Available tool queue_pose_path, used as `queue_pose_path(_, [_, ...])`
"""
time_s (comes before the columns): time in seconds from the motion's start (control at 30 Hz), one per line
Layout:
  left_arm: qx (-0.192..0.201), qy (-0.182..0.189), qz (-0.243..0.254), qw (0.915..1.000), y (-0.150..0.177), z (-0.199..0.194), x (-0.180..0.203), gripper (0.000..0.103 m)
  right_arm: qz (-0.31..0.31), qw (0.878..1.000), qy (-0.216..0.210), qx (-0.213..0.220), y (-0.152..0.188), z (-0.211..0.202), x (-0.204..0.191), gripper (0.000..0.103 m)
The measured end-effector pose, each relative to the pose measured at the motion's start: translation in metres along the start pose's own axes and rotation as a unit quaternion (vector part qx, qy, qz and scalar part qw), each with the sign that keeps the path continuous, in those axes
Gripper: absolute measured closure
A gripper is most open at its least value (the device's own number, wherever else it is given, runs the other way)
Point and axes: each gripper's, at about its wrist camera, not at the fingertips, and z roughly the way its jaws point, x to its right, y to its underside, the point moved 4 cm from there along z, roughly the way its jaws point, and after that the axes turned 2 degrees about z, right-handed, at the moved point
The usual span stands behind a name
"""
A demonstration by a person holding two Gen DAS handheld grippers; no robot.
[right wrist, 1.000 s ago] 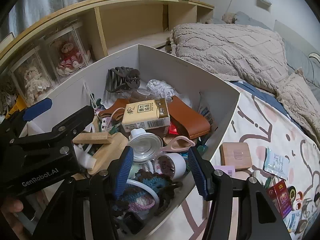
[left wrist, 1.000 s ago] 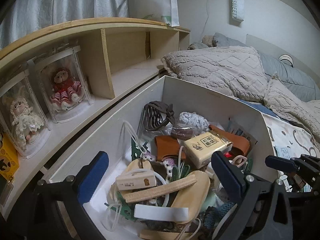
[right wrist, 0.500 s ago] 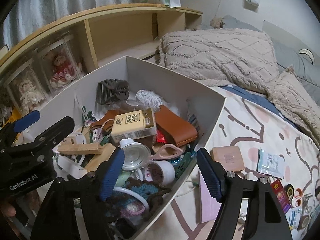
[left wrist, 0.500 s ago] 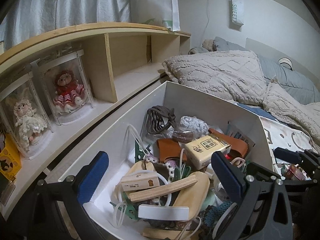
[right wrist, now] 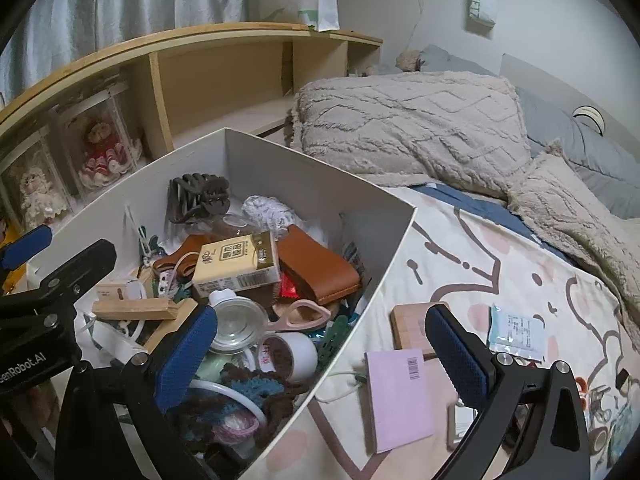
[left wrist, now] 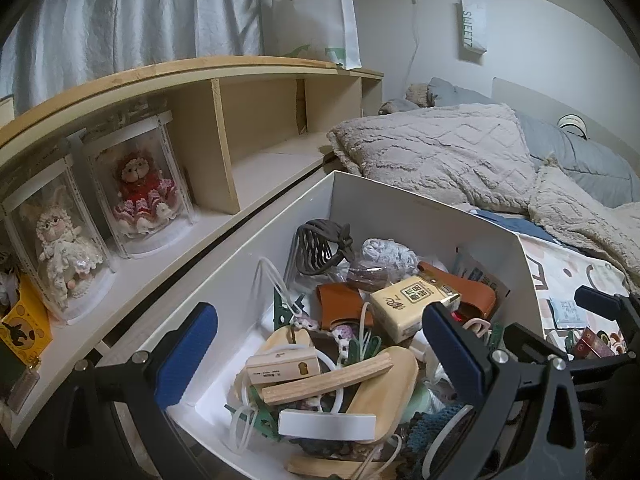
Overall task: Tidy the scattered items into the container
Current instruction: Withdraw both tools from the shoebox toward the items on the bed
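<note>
The white box is heaped with small items: a yellow carton, a brown pouch, a dark hair claw and wooden pieces. My left gripper hangs open over the heap, gripping nothing. My right gripper straddles the box's right wall; its jaws are opening with nothing held between them. On the bedspread beside the box lie a pink booklet, a wooden block and a pale blue sachet.
A wooden shelf with boxed dolls runs along the left of the box. Beige pillows and a blanket lie at the back. More small packets sit at the bedspread's right edge.
My right gripper's jaws have spread wide, and its view has swung right from the box's contents toward the bedspread, bringing the pink booklet into sight. The left gripper has stayed put.
</note>
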Motion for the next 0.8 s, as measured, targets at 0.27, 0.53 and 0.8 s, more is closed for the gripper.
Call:
queue_pose_path(0.27, [0.0, -0.004, 0.005, 1.0, -0.001, -0.001, 0.002, 0.0, 0.008, 1.0, 0.01, 0.003, 0.001, -0.002, 0.009, 0.0])
queue_pose_path(0.53, [0.003, -0.008, 0.014, 0.9999, -0.002, -0.003, 0.008, 0.0, 0.025, 0.999, 0.021, 0.016, 0.001, -0.011, 0.025, 0.0])
queue_pose_path(0.8, [0.019, 0.011, 0.027, 0.9994, -0.008, -0.014, 0.028, 0.0, 0.039, 0.998, 0.039, 0.035, 0.003, -0.031, 0.052, 0.0])
